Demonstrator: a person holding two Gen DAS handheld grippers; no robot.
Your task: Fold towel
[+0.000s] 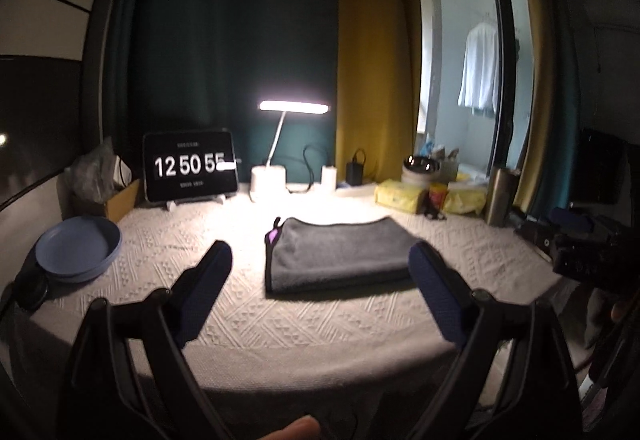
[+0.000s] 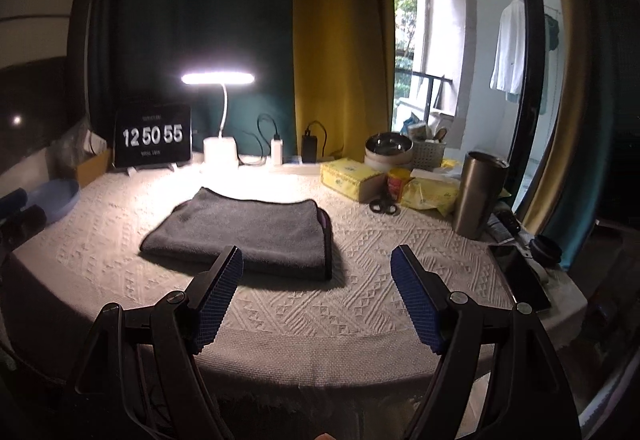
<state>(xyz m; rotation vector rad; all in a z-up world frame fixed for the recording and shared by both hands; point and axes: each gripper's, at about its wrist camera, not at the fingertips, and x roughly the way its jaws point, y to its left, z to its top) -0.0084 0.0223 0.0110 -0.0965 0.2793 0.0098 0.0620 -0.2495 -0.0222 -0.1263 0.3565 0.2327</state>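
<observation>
A dark grey towel [image 1: 336, 254] lies folded into a flat rectangle on the white patterned tablecloth [image 1: 280, 316], with a small purple tag at its far left corner. It also shows in the right wrist view [image 2: 248, 230]. My left gripper [image 1: 320, 254] is open and empty, held above the table's near edge, its fingers framing the towel's near side. My right gripper [image 2: 316, 260] is open and empty, just near and right of the towel's near right corner. Neither touches the towel.
A blue bowl [image 1: 78, 250] sits at the left. A clock tablet [image 1: 190, 166], a lit desk lamp [image 1: 268, 180], chargers, yellow tissue packs [image 2: 352, 178], scissors [image 2: 384, 206], a steel tumbler [image 2: 478, 194] and a phone [image 2: 520, 276] line the back and right.
</observation>
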